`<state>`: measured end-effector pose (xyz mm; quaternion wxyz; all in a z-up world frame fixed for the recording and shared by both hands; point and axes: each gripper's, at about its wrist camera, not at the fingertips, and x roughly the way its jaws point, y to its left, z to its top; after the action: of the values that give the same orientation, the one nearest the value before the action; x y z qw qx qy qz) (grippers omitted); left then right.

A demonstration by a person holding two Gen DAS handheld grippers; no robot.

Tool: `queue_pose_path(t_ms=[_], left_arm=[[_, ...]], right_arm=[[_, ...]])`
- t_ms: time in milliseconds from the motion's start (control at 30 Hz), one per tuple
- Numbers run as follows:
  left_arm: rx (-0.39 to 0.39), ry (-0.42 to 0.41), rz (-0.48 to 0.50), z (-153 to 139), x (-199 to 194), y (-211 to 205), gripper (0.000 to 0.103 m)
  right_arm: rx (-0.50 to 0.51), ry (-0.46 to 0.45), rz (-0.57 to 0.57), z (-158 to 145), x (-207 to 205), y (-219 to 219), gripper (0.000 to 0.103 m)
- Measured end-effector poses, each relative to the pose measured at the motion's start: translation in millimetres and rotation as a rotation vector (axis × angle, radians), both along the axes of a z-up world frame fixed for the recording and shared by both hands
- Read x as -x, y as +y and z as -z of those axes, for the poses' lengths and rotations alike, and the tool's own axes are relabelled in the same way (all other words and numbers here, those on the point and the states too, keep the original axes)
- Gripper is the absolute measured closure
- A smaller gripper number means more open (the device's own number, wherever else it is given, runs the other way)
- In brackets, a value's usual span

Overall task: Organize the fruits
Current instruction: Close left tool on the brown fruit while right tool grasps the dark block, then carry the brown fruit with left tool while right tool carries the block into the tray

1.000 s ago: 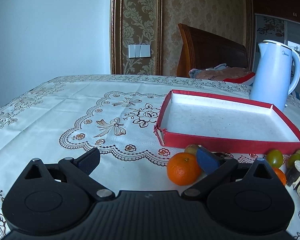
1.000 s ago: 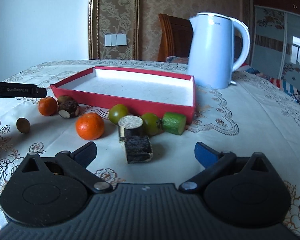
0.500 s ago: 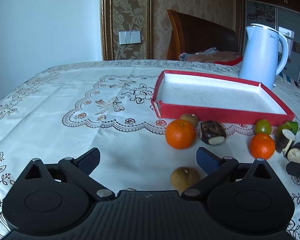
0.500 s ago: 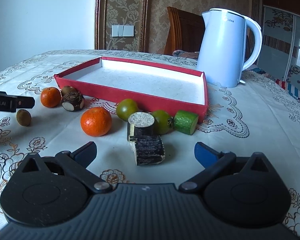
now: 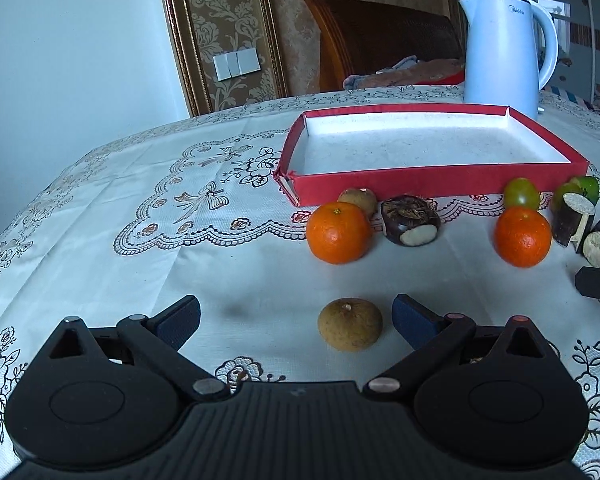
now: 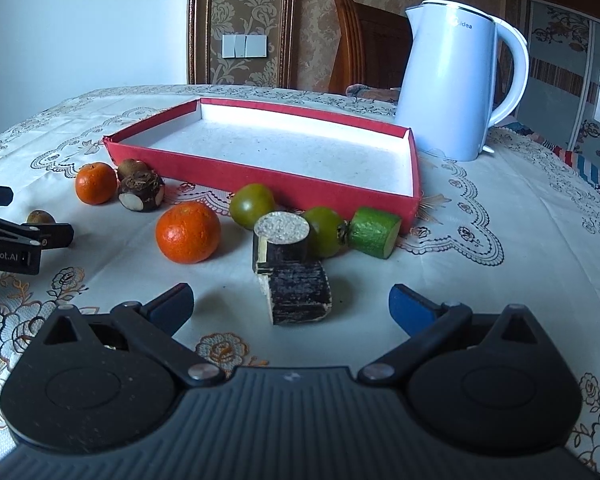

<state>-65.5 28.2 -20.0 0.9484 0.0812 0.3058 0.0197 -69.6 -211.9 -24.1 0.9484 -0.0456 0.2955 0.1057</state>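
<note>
A shallow red tray (image 5: 424, 186) (image 6: 284, 178) lies on the tablecloth with nothing in it. In front of it sit two oranges (image 5: 339, 232) (image 5: 522, 236), a dark taro-like piece (image 5: 411, 226), green fruits (image 5: 521, 194) (image 6: 253, 205) and dark cut cane pieces (image 6: 298, 296). My left gripper (image 5: 296, 320) is open, and a small brown longan (image 5: 350, 329) rests on the cloth between its fingers, nearer the right one. My right gripper (image 6: 290, 306) is open too, with a cane piece lying between its fingers, untouched.
A white electric kettle (image 5: 504, 48) (image 6: 450, 88) stands behind the tray's right end. A wooden chair (image 5: 380, 40) is beyond the table. A cut green chunk (image 6: 374, 232) lies by the tray's near right corner. The left gripper's body (image 6: 16, 236) shows at the left of the right wrist view.
My left gripper has drawn back and lowered, so the longan now lies between its fingers. My right gripper has crept closer to the cane pieces. Both stay open.
</note>
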Motion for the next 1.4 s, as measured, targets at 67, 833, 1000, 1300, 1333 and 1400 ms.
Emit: queue_pose_path(t_ms=[67,833,1000,1300,1333,1400], left_arm=[[0.004,0.005,-0.004,0.3,-0.6,-0.1,0.001],[0.083,0.021,0.044,-2.5,3.9,-6.9,0.055],[0.07,0.015,0.066,-1.9,7.1,-13.7,0.071],[0.065,0.001,0.081,-3.1,11.5,-14.8,0.074],[0.07,0.004,0.083,-4.1,11.9,-14.1,0.074],[0.077,0.004,0.086,-6.6,12.3,-13.5,0.074]], right_arm=[[0.004,0.0,0.001,0.5,-0.3,0.9,0.0],[0.003,0.005,-0.065,-1.8,-2.2,10.2,0.051],[0.014,-0.004,-0.077,-2.3,-0.6,12.4,0.075],[0.011,-0.032,-0.07,-5.5,3.3,11.3,0.075],[0.012,-0.039,-0.07,-6.4,4.4,11.3,0.075],[0.011,-0.047,-0.073,-8.4,6.2,11.1,0.075]])
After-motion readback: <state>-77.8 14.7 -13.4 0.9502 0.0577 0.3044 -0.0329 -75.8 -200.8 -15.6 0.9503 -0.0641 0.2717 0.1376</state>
